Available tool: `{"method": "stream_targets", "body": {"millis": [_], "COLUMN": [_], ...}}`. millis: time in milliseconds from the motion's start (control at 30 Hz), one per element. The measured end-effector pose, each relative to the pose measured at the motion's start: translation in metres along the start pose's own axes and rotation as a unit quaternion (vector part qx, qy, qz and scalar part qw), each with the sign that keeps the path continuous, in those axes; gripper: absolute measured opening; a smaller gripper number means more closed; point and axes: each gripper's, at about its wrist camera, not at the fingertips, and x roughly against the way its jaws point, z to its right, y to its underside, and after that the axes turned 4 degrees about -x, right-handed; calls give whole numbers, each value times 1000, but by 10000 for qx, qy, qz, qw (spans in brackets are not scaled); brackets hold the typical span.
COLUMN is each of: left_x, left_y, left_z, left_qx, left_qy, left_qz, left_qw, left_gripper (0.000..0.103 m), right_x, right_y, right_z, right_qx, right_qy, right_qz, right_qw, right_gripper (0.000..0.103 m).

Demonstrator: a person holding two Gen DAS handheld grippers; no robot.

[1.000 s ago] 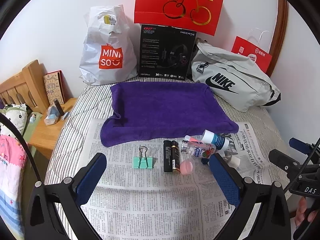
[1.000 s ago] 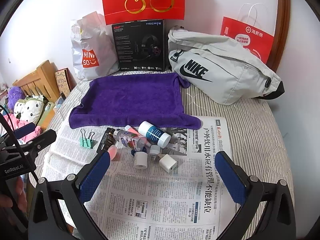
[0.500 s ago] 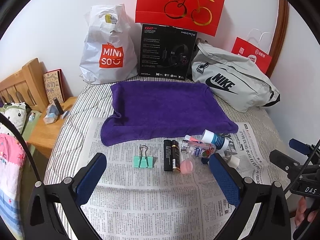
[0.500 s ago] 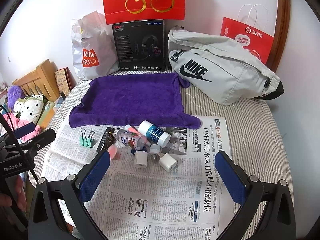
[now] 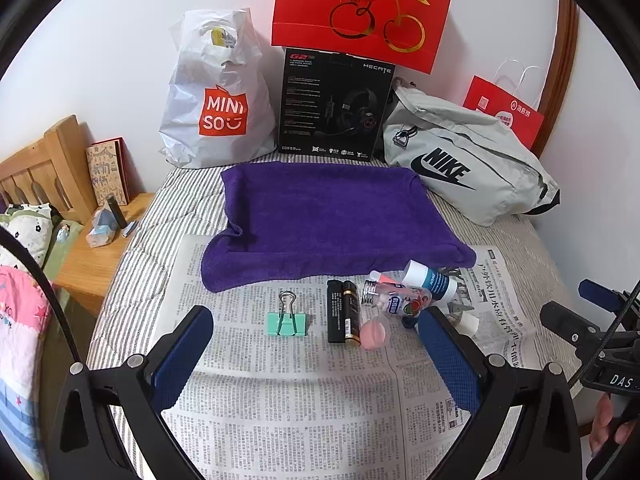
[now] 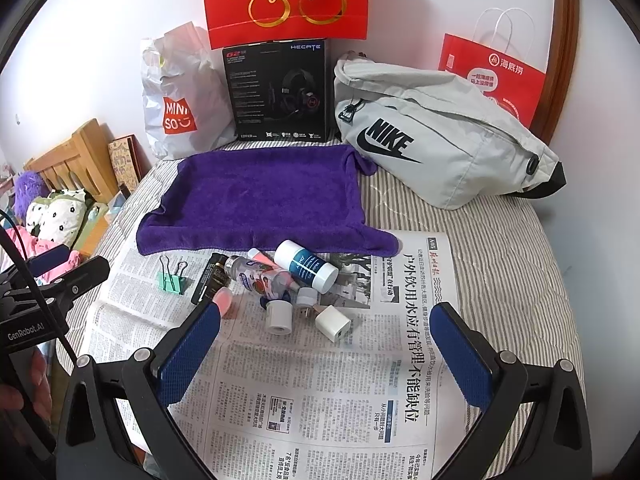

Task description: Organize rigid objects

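Bedroom, striped bed [image 5: 500,240] spread with newspaper [image 6: 304,380], purple towel [image 5: 328,216] beyond. Small hard items clustered mid-sheet — green clip [image 5: 286,322] left, white charger [image 6: 333,322] nearest right. Light, stiff, smooth bottles [image 6: 306,266] likely to roll; best pinched across flat sides. Left gripper [image 5: 316,354] and right gripper [image 6: 326,350] spread wide, empty.

White plastic bag [image 5: 212,96]: showing "MINISO"
Black box [image 5: 334,104] (at 12 o'clock): reading "HECATE", "G2"
Grey bag [image 5: 464,164]: displaying "NIKE"
Left gripper's body [image 6: 28,330]: bearing "GenRobot.AI"
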Motion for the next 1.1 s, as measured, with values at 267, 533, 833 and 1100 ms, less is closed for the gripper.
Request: {"method": "stream_targets", "body": {"millis": [267,533,833,1100], "left_x": [0,0,1,1], "left_y": [0,0,0,2], "left_z": [-2,-1,-1,-2], "left_qx": [-11,-20,-3,-7], "left_qy": [-1,-18,-21,-40], "left_qz": [-12,-17,9,-6], "left_qw": [10000,10000,10000,10000], "left_gripper": [103,103,103,103], "right_x": [0,0,0,2], "right_y": [0,-1,1,0], "right_z": [0,4,4,5], "right_qx": [-13,-65,-67,-89], "right_qy": [2,9,19,11], "right_qz": [5,-5,-8,24], "right_qw": [10000,10000,10000,10000], "right_gripper": [103,103,103,103]}}
